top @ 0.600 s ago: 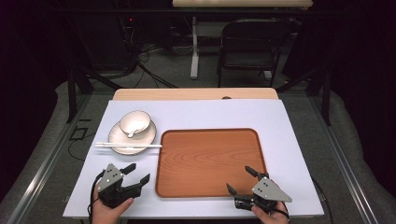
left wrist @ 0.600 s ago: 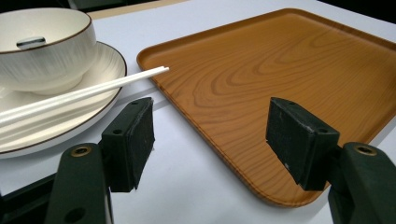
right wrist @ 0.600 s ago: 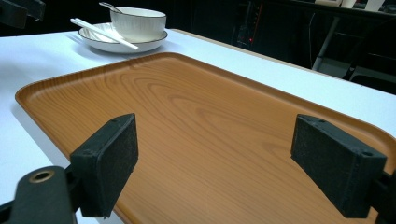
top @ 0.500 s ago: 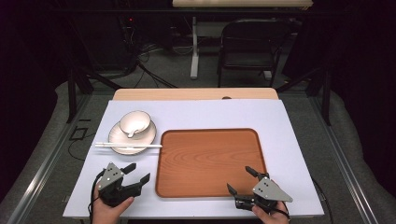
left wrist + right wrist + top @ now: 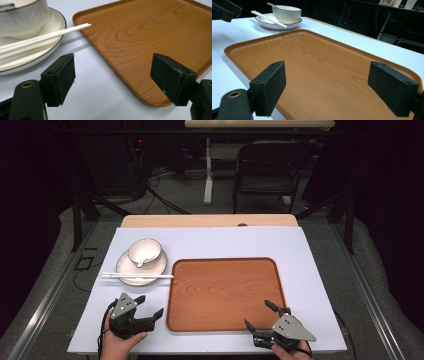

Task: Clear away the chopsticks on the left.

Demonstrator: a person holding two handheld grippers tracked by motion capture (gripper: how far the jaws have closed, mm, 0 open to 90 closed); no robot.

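resting near the wooden tray (image 5: 225, 292), left gripper (image 5: 148, 306) and right gripper (image 5: 260, 316) both gape, gripping nothing.

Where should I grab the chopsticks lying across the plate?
Take the chopsticks at the end that sticks out past the plate toward the tray. It hangs above the table, so the left gripper can probably come from the near side, jaws above and below.

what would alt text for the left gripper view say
The left gripper hangs open and empty over a white table, between a wooden tray and a white plate. The plate carries a bowl, and white chopsticks lie across its rim.
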